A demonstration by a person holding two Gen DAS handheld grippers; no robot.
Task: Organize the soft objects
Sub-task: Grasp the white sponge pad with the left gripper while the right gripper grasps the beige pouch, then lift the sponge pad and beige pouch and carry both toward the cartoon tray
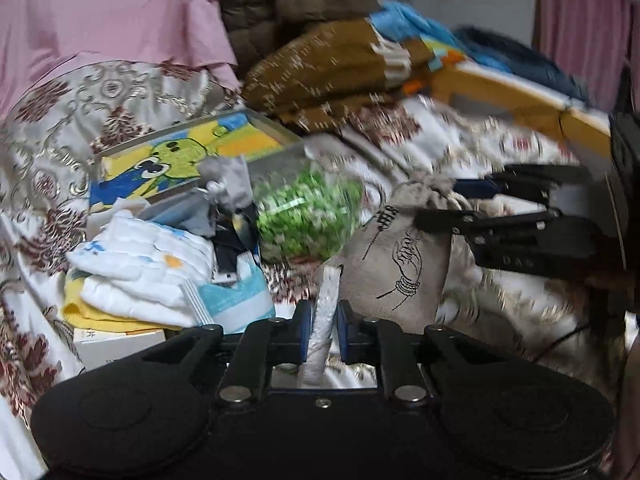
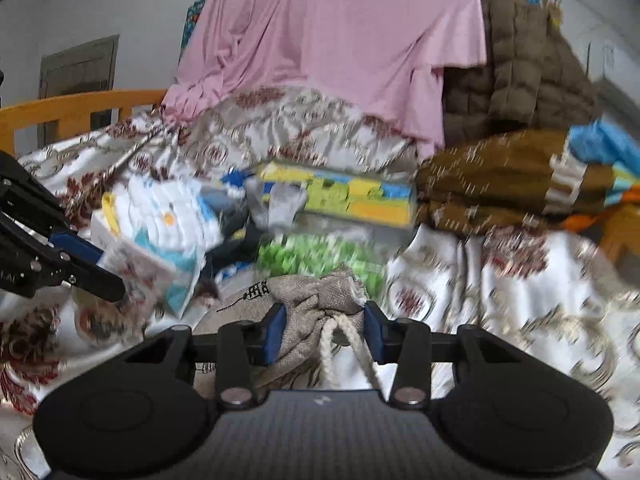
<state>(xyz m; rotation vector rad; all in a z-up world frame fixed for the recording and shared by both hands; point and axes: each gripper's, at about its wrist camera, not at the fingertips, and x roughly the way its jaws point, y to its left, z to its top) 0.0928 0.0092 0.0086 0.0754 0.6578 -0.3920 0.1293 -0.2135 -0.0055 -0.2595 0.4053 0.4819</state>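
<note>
A: Where the 2 grippers meet over the patterned bedspread [image 2: 500,280], what does each one hold?

B: The right gripper [image 2: 324,330] is closed on the gathered neck of the beige drawstring pouch [image 2: 308,300]. Its blue pads [image 2: 276,330] press the bunched cloth on both sides, and the white cord [image 2: 340,344] of the pouch hangs down between them toward the camera.

A: And the left one?

B: The left gripper [image 1: 323,330] stands narrow, clamped on a thin white strip [image 1: 325,312] that rises between its pads. I cannot tell what this strip belongs to.

A: Where is the pouch, seen from the left side?

B: In the left view the pouch [image 1: 396,264] is just beyond the left gripper, with black drawings on its cloth, and the right gripper [image 1: 472,204] grips its top from the right.

A: What lies around the pouch?

B: Just behind the pouch is a green and white bag [image 1: 308,216]. Further behind the pouch stands a box with a cartoon picture [image 1: 176,156]. To the left of the pouch is a heap of white folded cloth [image 1: 144,272]. Behind and right of the pouch lie brown folded blankets [image 1: 328,76]. Far behind it hangs a pink sheet [image 2: 340,40].
</note>
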